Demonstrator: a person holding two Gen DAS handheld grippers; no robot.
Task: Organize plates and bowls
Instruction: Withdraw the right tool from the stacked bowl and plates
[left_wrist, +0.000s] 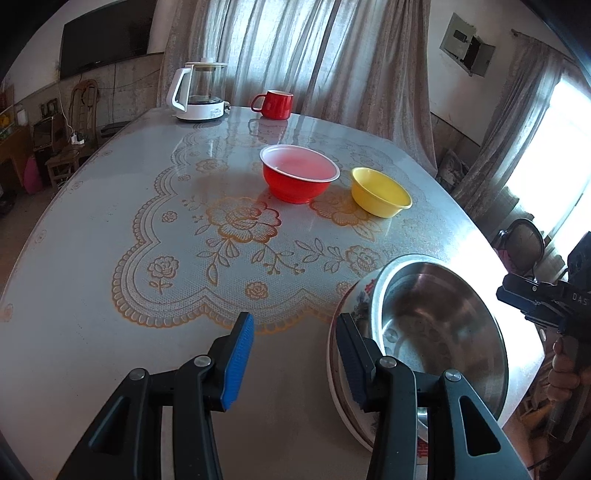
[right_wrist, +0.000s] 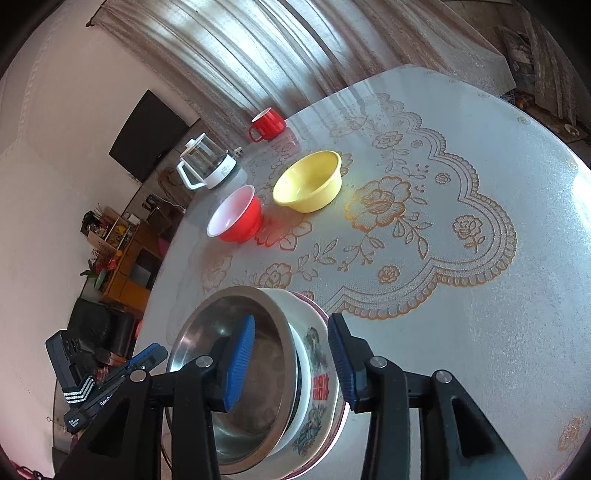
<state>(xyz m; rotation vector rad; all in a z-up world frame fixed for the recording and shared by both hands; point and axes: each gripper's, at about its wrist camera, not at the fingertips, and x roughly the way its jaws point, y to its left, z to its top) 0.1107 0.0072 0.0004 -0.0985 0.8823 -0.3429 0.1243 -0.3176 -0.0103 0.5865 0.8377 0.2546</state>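
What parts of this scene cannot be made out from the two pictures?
- Plates under the steel bowl: the count is hidden by the bowl and the right tool.
- Left view: the stack's near edge is covered by the left tool.
- Shelf items, right view: too small.

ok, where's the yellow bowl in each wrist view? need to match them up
Left wrist: yellow bowl sits right of centre, upper middle, just right of the red bowl.
Right wrist: yellow bowl sits near centre, upper middle, up and right of the red bowl.
Shared landmark: the red mug at the table's far edge by the curtain.
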